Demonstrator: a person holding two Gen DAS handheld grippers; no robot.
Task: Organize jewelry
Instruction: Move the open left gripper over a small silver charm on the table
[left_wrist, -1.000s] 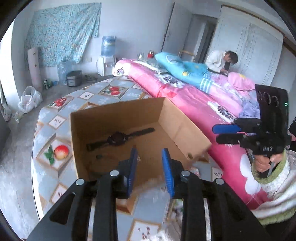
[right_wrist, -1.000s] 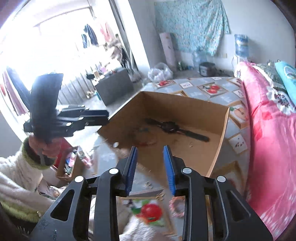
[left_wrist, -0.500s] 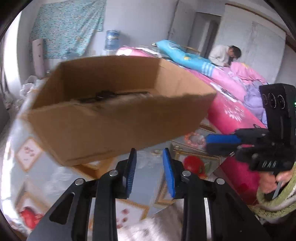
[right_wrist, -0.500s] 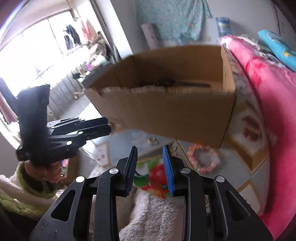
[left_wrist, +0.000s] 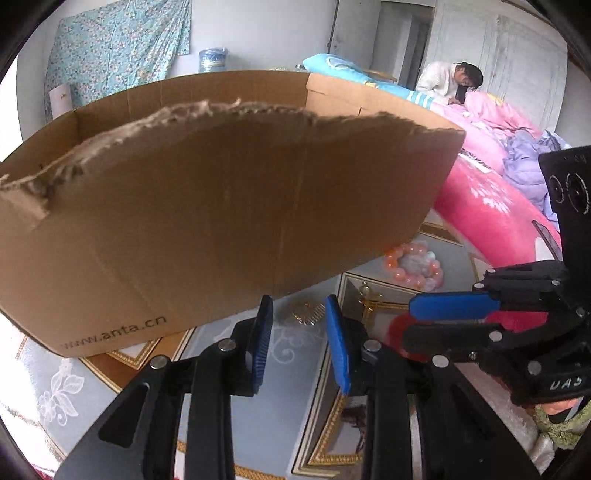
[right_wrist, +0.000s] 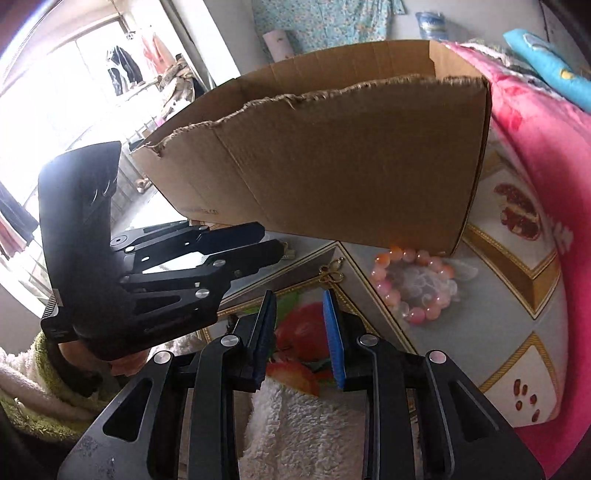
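A brown cardboard box (left_wrist: 221, 221) with a torn front rim stands on the table and fills both views; its inside is hidden. A pink bead bracelet (left_wrist: 413, 263) (right_wrist: 413, 284) lies by the box's near right corner. Small gold pieces (left_wrist: 306, 314) (right_wrist: 331, 274) rest on the cloth just in front of the box. My left gripper (left_wrist: 299, 332) hovers low before the round gold piece, jaws partly apart with nothing between them. My right gripper (right_wrist: 299, 332) hangs beside it, also apart and holding nothing. Each shows in the other's view (left_wrist: 412, 321) (right_wrist: 271, 245).
The table (right_wrist: 498, 317) wears a grey-blue cloth with fruit pictures. A bed with a pink quilt (left_wrist: 484, 203) runs along the right side, and a person (left_wrist: 448, 83) sits at its far end. White fluffy fabric (right_wrist: 295, 424) lies at the near edge.
Both grippers have dropped towards the table. The box's inside with the black watch has passed out of sight; its front wall, the bracelet and the gold pieces have come into view.
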